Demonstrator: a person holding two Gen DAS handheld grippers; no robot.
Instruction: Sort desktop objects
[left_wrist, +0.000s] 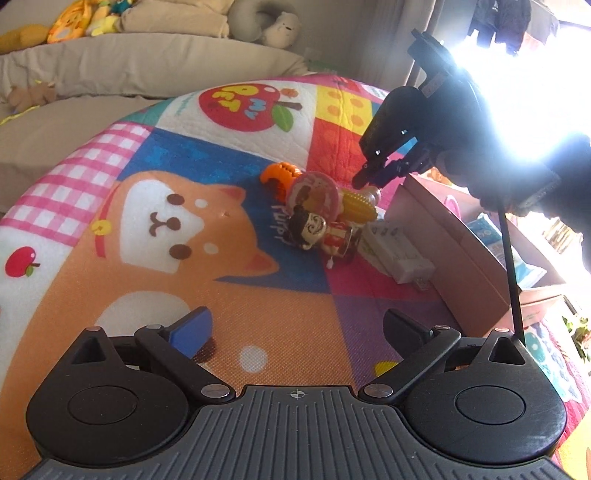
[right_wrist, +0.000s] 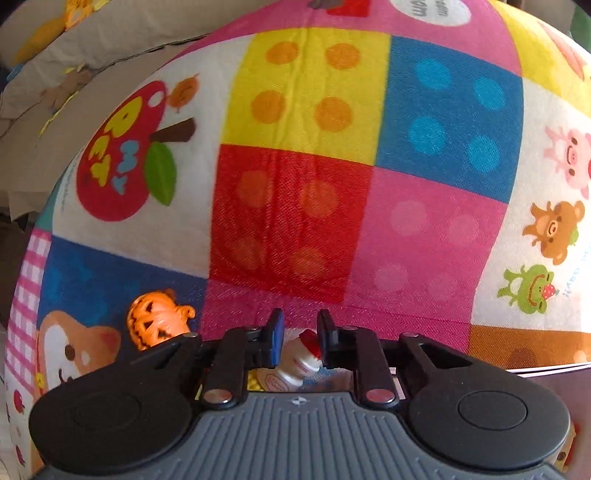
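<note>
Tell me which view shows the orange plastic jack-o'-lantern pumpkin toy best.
The right wrist view: the orange plastic jack-o'-lantern pumpkin toy faces the camera, its carved eyes and mouth plain, only its lower edge hidden behind the gripper. The left wrist view shows it small, distant, face unseen.

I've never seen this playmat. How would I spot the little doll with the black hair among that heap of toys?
Find the big orange dog printed on the mat; the heap of toys lies just past its ear. The doll is at the near edge of the heap, lying on its side below the round pink toy. It alone has a face and black hair; the white pack beside it is plain.
</note>
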